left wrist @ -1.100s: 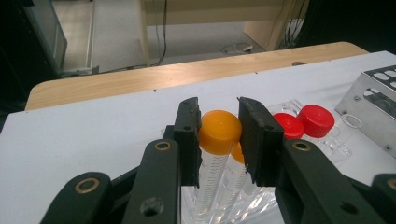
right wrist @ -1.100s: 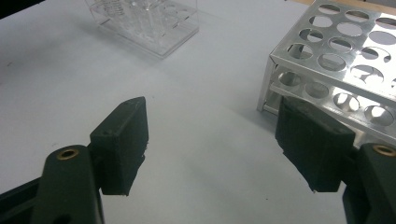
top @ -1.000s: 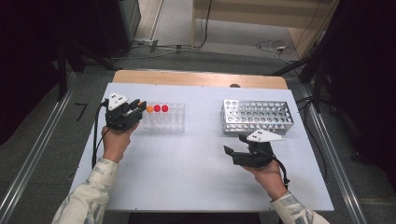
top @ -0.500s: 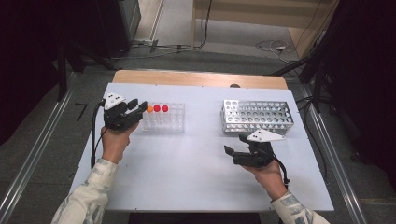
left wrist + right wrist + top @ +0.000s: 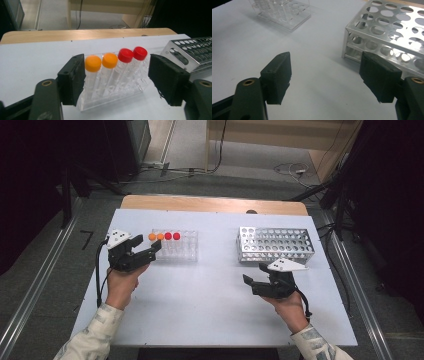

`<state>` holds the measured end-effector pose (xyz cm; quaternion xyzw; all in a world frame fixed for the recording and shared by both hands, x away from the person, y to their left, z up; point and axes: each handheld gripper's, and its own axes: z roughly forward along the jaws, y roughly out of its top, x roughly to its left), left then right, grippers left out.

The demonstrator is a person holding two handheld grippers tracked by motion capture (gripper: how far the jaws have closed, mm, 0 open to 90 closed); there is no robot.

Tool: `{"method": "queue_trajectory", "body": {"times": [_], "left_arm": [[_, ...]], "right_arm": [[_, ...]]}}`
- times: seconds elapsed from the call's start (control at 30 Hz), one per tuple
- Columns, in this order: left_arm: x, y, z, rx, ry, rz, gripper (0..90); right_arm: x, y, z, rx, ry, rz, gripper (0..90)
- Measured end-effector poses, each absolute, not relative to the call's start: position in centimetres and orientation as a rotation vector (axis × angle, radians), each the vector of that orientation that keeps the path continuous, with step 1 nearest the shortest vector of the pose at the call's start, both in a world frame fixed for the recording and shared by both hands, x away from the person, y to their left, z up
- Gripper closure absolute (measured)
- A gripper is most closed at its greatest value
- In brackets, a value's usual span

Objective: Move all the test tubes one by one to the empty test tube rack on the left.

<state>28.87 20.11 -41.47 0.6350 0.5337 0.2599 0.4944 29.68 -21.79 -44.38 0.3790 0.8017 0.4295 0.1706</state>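
Tubes (image 5: 101,72) stand in the clear rack (image 5: 112,98) between your left tongs (image 5: 116,78), which have just been opening; your right tongs (image 5: 325,75) gape wide beside the metal rack (image 5: 392,32).

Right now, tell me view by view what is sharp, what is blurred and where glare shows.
High view: evenly lit, dark surroundings, white table crisp. Left gripper view: capped tubes slightly soft, jaws at the bottom blurrier. Right gripper view: metal rack throws bright glints off its holes, clear rack blurred at the top edge.
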Motion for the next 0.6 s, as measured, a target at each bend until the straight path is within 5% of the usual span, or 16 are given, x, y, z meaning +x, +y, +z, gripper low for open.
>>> {"method": "queue_trajectory", "body": {"times": [0.27,0.6], "left_arm": [[26.6,19.9,-42.7,1.574,1.315,0.644,18.4],[25.3,20.3,-43.6,1.584,1.325,0.643,16.4]], "right_arm": [[29.9,-23.8,-44.7,1.137,2.22,1.204,24.5],[29.3,-25.5,-44.5,1.162,2.178,1.199,24.5]]}}
